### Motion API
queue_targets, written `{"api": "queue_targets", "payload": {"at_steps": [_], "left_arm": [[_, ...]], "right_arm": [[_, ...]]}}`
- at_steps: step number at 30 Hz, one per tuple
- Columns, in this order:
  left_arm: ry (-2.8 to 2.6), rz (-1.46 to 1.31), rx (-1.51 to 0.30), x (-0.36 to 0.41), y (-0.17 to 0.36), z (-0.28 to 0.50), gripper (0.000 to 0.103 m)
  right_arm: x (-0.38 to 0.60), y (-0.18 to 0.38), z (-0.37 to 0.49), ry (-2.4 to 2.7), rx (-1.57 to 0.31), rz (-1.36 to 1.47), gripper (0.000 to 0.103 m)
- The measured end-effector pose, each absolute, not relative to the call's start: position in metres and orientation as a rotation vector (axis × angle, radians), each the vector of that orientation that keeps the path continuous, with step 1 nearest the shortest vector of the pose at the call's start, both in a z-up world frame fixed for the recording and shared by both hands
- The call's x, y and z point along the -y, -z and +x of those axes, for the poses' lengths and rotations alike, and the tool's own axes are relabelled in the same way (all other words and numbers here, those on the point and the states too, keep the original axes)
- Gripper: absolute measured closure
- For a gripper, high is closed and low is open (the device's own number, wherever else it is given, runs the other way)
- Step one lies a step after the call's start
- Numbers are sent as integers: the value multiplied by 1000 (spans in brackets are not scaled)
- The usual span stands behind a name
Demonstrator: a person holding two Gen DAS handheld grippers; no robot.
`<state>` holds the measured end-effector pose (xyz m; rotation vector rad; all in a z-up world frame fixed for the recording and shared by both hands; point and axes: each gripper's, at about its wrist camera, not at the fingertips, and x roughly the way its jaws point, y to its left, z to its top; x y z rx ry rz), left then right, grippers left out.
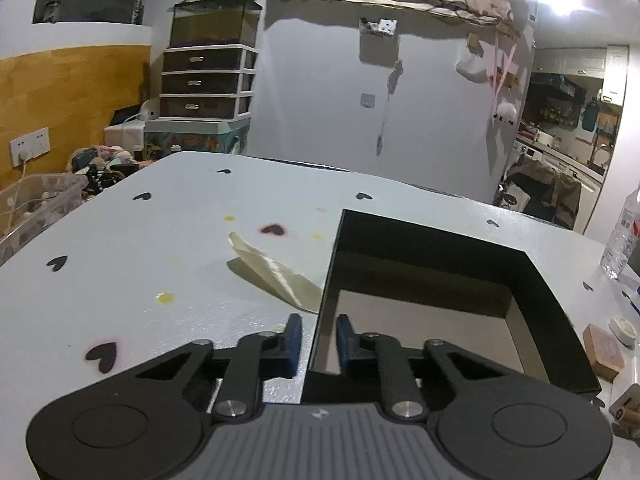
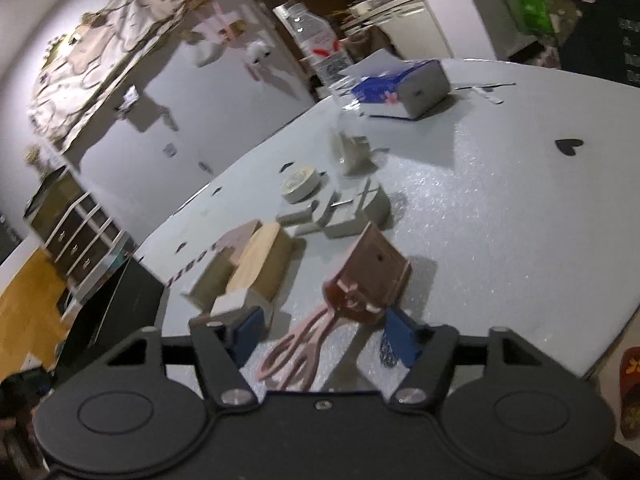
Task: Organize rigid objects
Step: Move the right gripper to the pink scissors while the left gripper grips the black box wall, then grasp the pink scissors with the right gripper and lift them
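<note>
Gripping black box (image 1: 440, 240) wall | bottle (image 2: 320, 44) label red, unreadable

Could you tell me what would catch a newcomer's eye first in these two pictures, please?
Probably the big black box, open and empty, on the white table, with the left tongs astride its near wall. In the right wrist view, pink scissors lie between the right tongs, just short of a cluster of wooden blocks.

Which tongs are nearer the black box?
Left. The left tongs straddle the black box near wall; the right tongs sit over pink scissors, box off to their side.
</note>
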<state>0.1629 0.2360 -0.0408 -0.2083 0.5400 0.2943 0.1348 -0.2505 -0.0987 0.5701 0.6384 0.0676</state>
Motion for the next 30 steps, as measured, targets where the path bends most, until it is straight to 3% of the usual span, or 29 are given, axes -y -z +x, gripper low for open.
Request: {"api": "queue_targets", "payload": {"at_steps": [10, 20, 21, 30], "left_arm": [[-282, -160, -585, -238, 47, 179, 98], [-224, -152, -573, -230, 45, 169, 100], [-209, -151, -572, -230, 46, 169, 100], [-147, -154, -574, -221, 48, 163, 100]], "right_arm": [[229, 89, 167, 75, -676, 391, 61], [224, 68, 166, -12, -644, 196, 66], [223, 62, 165, -27, -633, 197, 77], [169, -7, 191, -262, -506, 139, 75]]}}
